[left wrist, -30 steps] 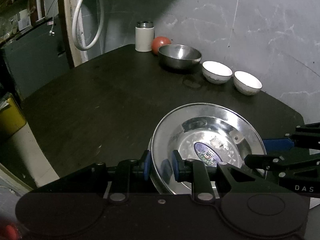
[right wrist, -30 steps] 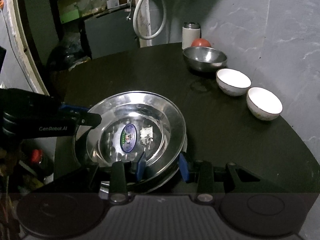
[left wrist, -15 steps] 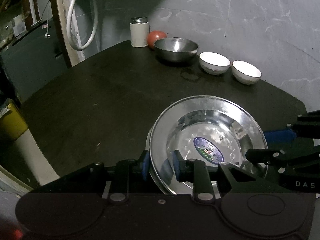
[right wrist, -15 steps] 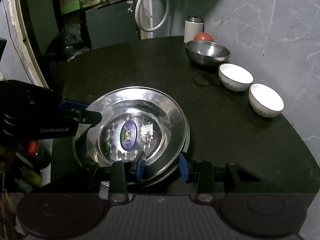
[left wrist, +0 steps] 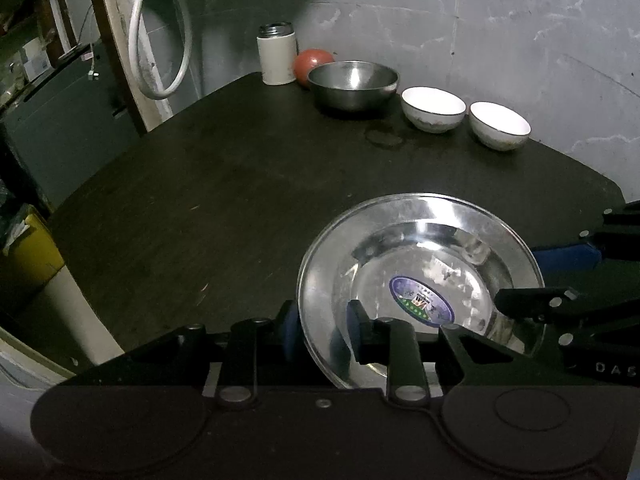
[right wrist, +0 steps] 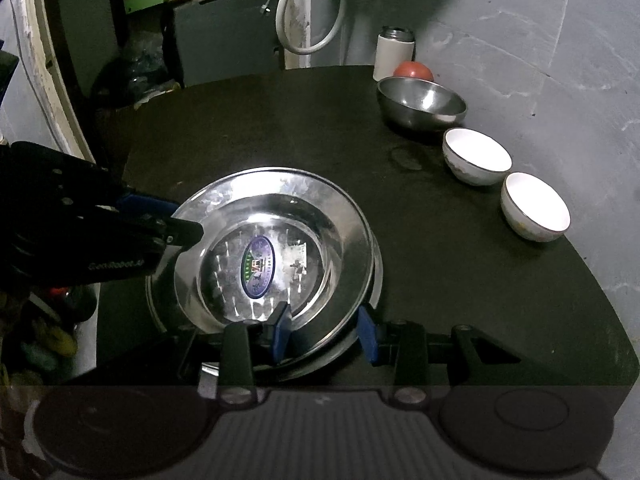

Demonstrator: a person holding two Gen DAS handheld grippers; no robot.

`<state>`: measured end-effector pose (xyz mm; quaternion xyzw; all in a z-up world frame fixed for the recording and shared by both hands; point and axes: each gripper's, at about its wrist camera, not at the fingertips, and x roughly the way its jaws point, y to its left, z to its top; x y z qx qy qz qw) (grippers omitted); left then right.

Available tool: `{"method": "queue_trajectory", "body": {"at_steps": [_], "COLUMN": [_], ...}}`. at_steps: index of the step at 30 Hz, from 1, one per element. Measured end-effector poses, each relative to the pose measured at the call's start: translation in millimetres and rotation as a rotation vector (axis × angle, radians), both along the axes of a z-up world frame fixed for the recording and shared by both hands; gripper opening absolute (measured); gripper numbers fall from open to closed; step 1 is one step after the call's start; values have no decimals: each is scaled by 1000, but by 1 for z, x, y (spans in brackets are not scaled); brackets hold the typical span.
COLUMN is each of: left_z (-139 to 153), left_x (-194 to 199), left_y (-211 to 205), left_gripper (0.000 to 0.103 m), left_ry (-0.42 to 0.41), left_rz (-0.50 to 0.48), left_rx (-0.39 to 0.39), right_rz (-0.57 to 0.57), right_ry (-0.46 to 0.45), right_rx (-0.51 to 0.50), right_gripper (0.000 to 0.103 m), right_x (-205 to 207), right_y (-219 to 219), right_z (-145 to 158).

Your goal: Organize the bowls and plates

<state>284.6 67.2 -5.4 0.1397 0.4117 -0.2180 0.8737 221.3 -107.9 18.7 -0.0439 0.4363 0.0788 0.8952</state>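
Two steel plates [right wrist: 348, 216] are seen stacked at six o'clock on the bench [left wrist: 240, 184]. Left gripper [left wrist: 322, 328] fingers straddle the rim loosely, easing apart; right gripper [right wrist: 324, 330] fingers bracket the opposite rim, grip unclear. At twelve to two o'clock, a steel bowl [left wrist: 354, 84] and two white bowls [left wrist: 434, 109] remain unstacked.

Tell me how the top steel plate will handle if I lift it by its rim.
Probably stiff and fairly light: the top steel plate looks like thin pressed metal. Its polished, sloping rim may slip between pads, so grip squarely. It sits nested on a second plate beneath, so it could slide or clatter rather than tip.
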Motion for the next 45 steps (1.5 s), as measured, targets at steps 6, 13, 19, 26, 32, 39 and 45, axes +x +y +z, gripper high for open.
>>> {"method": "queue_trajectory", "body": {"at_steps": [6,13,19,26,32,39,45], "left_z": [-1,-2,-3,2,8,12,15], "left_x": [1,1,3,14,37,78,129], "left_y": [2,2,4,13,15,7,-11], "left_gripper": [30,30,35,72,99,102,102], "left_ry": [0,1,0,-35,-66,-53,-48], "left_rz": [-3,-1,9,60,92,99,125], "left_rx": [-9,-12,-23,-55,-62,-106,-175], "right_rz": [1,1,3,-22,-64,-120,-190], "right_ry": [4,4,2,-21,-40,-72,-143], "right_rx": [-3,-4,-13,-3,32,82,118], "right_gripper": [42,43,44,54,74,96,98], "right_x": [1,1,1,0,4,18,48], "right_y": [1,1,1,-6,-24,-47,-72], "right_z": [0,0,-1,1,1,3,10]}}
